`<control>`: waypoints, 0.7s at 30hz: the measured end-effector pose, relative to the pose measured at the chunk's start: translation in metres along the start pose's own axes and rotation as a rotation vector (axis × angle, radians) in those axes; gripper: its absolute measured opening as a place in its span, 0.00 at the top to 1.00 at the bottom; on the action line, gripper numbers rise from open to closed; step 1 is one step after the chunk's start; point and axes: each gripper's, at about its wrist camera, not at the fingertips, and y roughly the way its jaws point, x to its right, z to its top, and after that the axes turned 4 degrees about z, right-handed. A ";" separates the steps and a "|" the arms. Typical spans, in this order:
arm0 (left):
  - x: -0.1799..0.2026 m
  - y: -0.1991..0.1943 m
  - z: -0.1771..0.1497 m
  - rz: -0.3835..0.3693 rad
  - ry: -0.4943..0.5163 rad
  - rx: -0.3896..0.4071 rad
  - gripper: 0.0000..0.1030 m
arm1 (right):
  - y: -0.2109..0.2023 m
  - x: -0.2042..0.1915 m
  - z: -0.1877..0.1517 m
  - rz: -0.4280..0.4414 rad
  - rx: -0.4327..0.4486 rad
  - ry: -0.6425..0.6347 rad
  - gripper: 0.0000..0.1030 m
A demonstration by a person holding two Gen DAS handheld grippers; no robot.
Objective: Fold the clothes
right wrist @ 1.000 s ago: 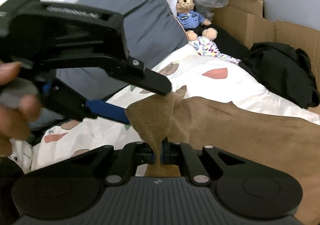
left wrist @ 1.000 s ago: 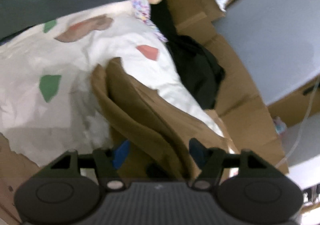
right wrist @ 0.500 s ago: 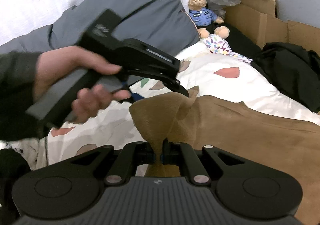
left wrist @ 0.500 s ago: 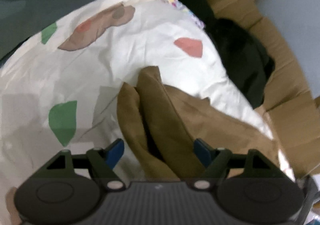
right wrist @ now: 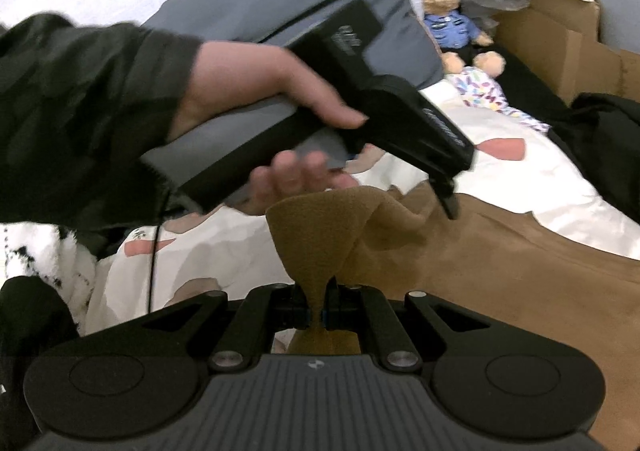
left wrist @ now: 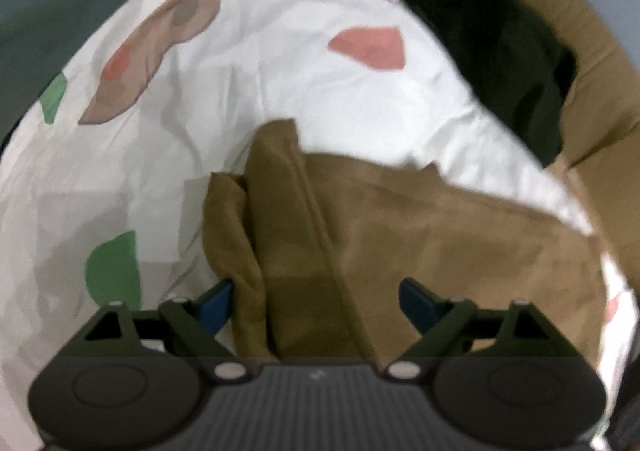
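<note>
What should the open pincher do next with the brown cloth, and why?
Probably close the left gripper on the raised fold of the brown suede-like cloth. Its blue pads stand wide apart with the fold between them, while the right gripper is pinched shut on another corner, so both hands would then hold it for folding.

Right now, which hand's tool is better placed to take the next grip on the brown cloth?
Left. The left tool is open with a raised fold of the brown cloth between its fingers, ready to close. The right tool is already shut on a corner.
</note>
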 end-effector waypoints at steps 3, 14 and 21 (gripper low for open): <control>-0.010 0.010 0.008 0.040 -0.004 -0.005 0.14 | 0.005 -0.001 0.001 0.021 0.005 0.014 0.95; -0.061 0.019 0.022 0.100 -0.115 0.012 0.27 | 0.006 0.003 -0.006 0.037 -0.007 0.040 0.95; -0.066 0.006 0.020 -0.006 -0.150 0.053 0.19 | 0.005 0.005 -0.010 0.037 -0.013 0.052 0.95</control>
